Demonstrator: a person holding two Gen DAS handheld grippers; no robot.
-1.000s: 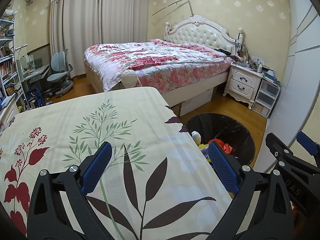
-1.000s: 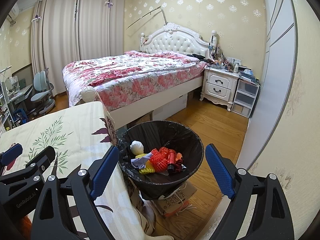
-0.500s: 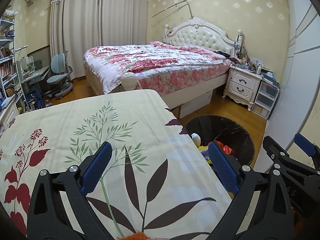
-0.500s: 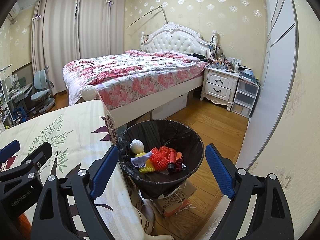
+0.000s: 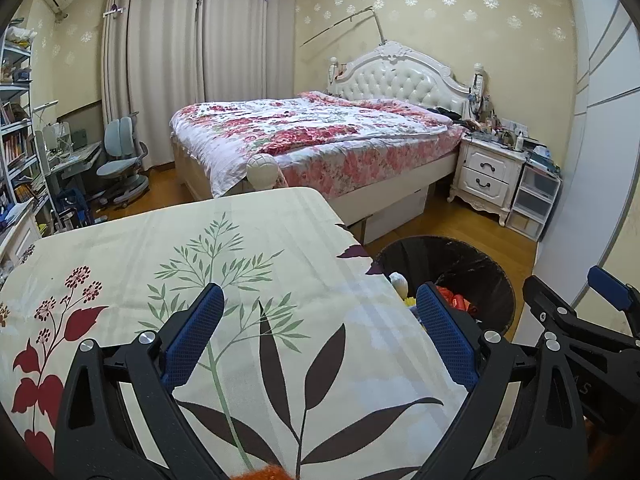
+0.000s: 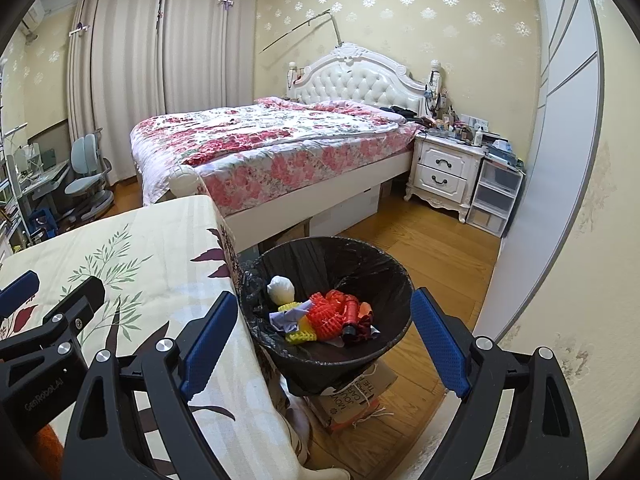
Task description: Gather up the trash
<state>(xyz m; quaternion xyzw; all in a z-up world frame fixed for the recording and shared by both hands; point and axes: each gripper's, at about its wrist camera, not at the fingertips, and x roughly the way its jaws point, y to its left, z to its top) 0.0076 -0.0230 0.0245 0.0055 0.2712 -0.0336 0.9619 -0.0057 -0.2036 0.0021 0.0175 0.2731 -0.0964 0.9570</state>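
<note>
Holding my right hand-held gripper [image 6: 325, 340] wide and empty above the round black-lined bin [image 6: 384, 264] of crumpled trash [image 6: 324, 314], my left hand-held gripper [image 5: 320, 336] gapes over the leaf-printed cloth worktop [image 5: 160, 248].

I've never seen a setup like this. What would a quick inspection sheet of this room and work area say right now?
Surface: table under a leaf-and-flower cloth; no loose items seen on its visible part.
Job's things: black-lined trash bin beside the table's edge, holding a white wad, red plastic pieces, yellow bits and a scrap of paper.
Clutter: cardboard box under the bin; crowded nightstand.
Grippers: left hand-held gripper open over the table, nothing between its fingers; right hand-held gripper open, facing the bin, holding nothing.
Cables: nothing seen.
Surroundings: bed with floral cover, closed curtains, desk chair, wood floor.
</note>
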